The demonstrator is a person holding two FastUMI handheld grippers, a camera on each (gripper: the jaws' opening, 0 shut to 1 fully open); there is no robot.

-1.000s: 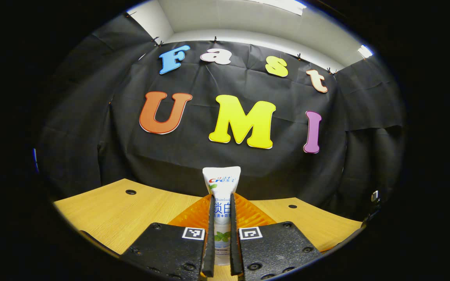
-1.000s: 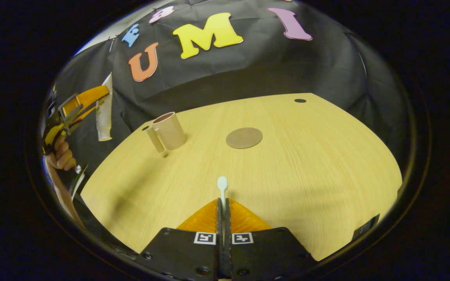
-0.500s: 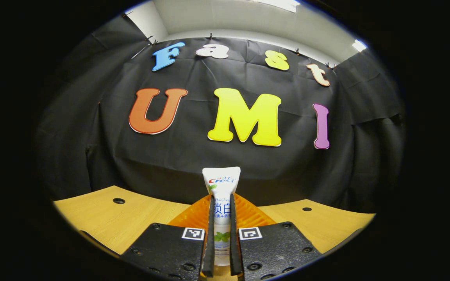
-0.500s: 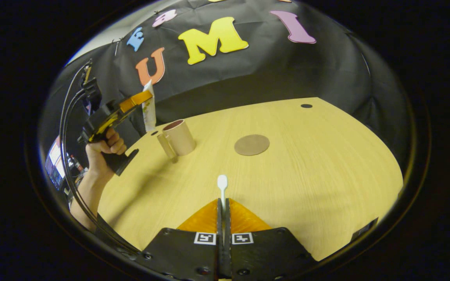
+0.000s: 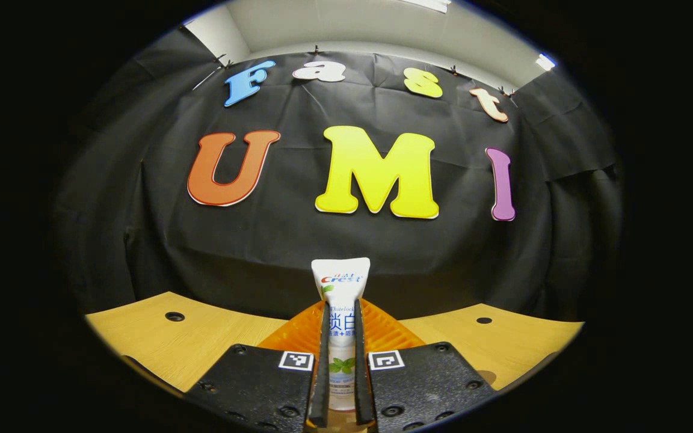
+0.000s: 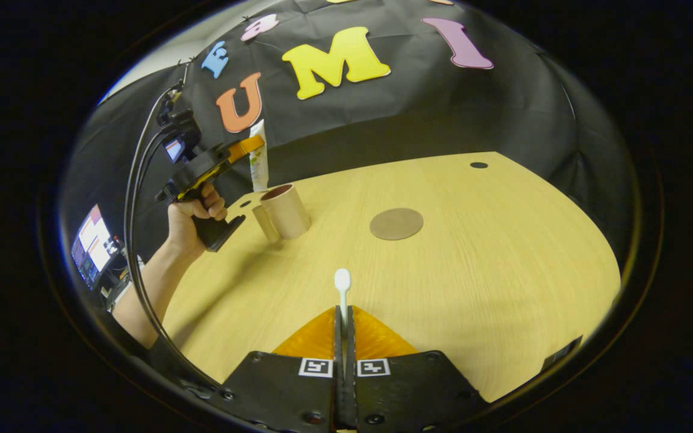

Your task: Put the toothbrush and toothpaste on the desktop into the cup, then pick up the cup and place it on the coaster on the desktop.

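In the left gripper view my left gripper point(image 5: 340, 313) is shut on the white toothpaste tube point(image 5: 341, 285), which stands upright between the fingers above the wooden desktop point(image 5: 202, 340). The right gripper view has that same gripper point(image 6: 249, 146) held by a hand, with the toothpaste tube point(image 6: 258, 161) hanging just above and behind the beige cup point(image 6: 286, 210). My right gripper point(image 6: 343, 316) is shut on the white toothbrush point(image 6: 341, 285), whose head sticks out forward over the desktop point(image 6: 473, 270). The round brown coaster point(image 6: 396, 223) lies right of the cup.
A person's hand and forearm point(image 6: 172, 258) with black cables point(image 6: 136, 198) reach in at the left of the right gripper view. A lit screen point(image 6: 91, 240) sits beyond the desk's left edge. Small dark holes point(image 6: 478, 165) mark the desktop's far corners.
The left gripper has carried the toothpaste rightward and forward, from beside the desk's left edge to just above the cup. The right gripper has held nearly still with the toothbrush.
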